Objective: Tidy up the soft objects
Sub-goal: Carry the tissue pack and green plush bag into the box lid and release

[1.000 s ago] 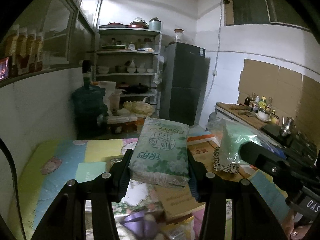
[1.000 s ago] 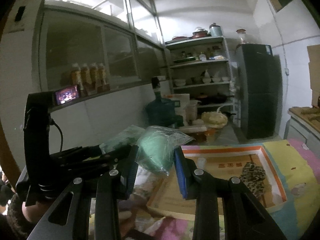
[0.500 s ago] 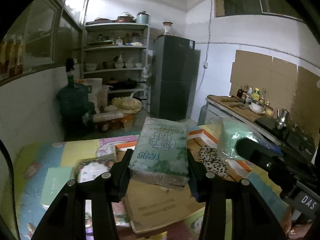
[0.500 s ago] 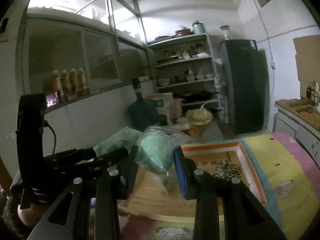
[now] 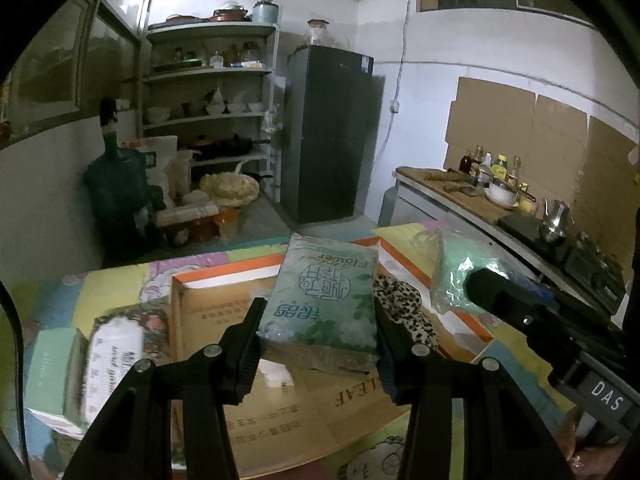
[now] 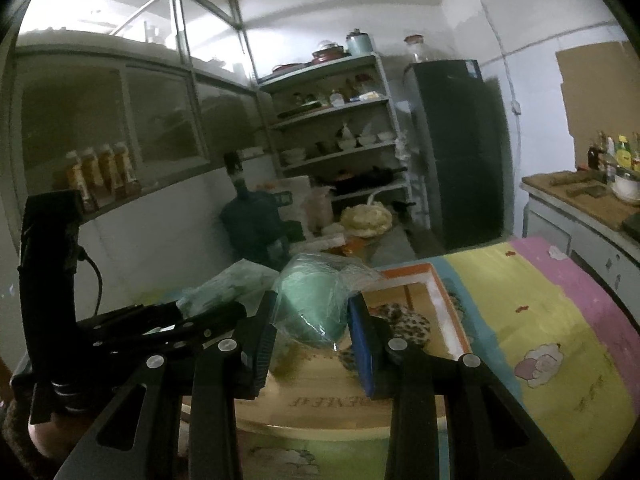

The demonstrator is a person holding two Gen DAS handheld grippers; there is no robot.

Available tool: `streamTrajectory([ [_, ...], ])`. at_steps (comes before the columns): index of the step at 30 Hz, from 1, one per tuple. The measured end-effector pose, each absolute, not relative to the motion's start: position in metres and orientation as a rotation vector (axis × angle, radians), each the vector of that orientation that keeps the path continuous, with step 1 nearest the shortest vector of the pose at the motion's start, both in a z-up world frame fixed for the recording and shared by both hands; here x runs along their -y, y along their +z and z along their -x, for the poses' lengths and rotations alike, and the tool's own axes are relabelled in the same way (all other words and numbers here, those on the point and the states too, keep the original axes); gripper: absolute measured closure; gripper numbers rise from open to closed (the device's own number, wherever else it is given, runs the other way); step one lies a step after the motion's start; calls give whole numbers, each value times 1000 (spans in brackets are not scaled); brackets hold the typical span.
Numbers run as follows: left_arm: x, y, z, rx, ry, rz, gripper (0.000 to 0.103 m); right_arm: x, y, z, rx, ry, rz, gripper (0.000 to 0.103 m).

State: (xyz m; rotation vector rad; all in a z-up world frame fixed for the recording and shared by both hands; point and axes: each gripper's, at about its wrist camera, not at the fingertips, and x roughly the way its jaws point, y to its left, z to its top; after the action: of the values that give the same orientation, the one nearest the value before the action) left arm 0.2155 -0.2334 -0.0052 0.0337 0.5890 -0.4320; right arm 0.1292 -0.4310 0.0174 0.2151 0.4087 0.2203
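Left gripper [image 5: 318, 344] clamps a flat pale-green printed tissue pack [image 5: 324, 300] by its long sides, pack held up off the surface and tilted toward the far side. Right gripper [image 6: 312, 328] pinches a teal soft bundle in a clear crinkly plastic bag [image 6: 316, 300], jaws narrow, bag bulging above the pads. Both loads hang over a shallow cardboard box with an orange and white rim [image 5: 224, 270] lying on a colourful cartoon-print mat over the desk [image 6: 540, 320]. A leopard-print soft item [image 5: 400, 306] already sits in the box's far right part, so the box is probably the collecting spot. Side grips likely chosen so soft packs don't fold or slip. Near left, outside the box, a mint-green carton [image 5: 52, 368] and a floral card package [image 5: 120, 348] remain.
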Motion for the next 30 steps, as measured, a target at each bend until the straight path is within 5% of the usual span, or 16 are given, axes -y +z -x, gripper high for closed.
streamTrajectory([
  [30,266,-70,-255,-852,-441,-12,53,450,-46,-179,-646,104,-229,67],
])
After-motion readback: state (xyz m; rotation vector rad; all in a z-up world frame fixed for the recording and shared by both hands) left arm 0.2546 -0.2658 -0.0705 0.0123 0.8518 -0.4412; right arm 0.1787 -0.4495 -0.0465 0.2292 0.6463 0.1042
